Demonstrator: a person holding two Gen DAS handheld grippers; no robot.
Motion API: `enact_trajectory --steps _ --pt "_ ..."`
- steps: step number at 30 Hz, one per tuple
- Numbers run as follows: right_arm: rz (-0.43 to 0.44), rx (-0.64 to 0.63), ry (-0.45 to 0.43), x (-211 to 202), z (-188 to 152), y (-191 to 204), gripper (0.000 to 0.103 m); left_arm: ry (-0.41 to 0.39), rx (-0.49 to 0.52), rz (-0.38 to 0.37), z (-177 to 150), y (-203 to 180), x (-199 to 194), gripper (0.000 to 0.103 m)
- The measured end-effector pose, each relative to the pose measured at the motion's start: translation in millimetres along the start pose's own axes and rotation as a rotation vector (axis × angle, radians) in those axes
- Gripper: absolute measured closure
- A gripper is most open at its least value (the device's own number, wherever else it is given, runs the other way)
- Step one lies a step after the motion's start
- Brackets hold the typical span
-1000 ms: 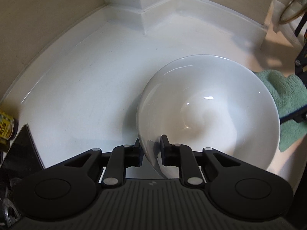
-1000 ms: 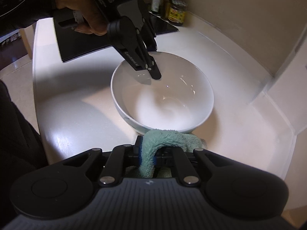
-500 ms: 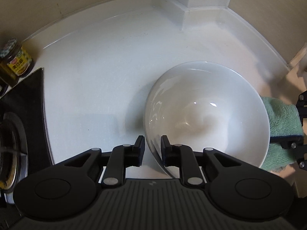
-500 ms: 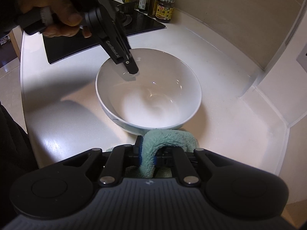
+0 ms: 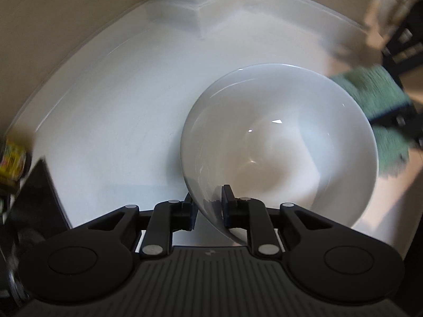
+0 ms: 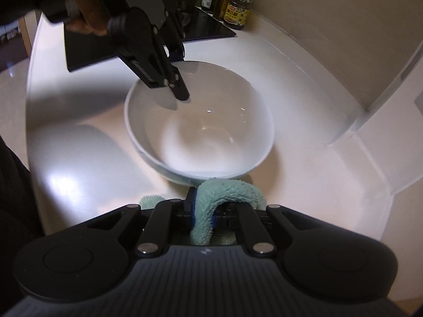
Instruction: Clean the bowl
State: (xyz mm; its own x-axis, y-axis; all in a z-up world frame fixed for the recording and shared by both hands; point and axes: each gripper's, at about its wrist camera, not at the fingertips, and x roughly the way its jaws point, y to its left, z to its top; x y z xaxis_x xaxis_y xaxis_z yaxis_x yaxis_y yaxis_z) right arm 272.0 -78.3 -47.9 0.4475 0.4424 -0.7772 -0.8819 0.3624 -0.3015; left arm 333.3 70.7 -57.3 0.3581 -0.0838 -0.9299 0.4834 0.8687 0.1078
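The white bowl (image 6: 201, 126) sits on the white table (image 6: 304, 137). The left claw (image 5: 207, 206) pinches the bowl's rim, one finger inside and one outside. The right claw (image 6: 203, 214) squeezes a green cloth (image 6: 224, 190) just beside the bowl.

Bowl (image 6: 201, 129) on counter (image 6: 304, 137), cloth (image 6: 227, 192) beside.

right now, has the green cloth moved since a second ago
Yes. In the left wrist view the green cloth has slid along the bowl's right rim toward the back wall; it is blurred.
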Motion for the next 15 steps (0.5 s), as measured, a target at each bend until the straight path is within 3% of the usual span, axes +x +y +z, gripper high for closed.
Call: enact_trajectory --steps 3,9,15 --pt "-0.006 0.007 -0.001 0.8 -1.4 -3.3 0.097 -0.003 -0.079 -0.010 3.4 8.2 -0.5 0.083" --pt "-0.005 0.030 -0.009 -2.6 -2.9 3.6 0.097 -0.017 -0.360 0.013 -8.0 11.4 -16.1 0.083" --pt "0.027 -0.009 -0.005 -5.6 -2.5 18.7 0.096 -0.019 -0.348 0.038 -8.4 0.1 -13.2 0.083"
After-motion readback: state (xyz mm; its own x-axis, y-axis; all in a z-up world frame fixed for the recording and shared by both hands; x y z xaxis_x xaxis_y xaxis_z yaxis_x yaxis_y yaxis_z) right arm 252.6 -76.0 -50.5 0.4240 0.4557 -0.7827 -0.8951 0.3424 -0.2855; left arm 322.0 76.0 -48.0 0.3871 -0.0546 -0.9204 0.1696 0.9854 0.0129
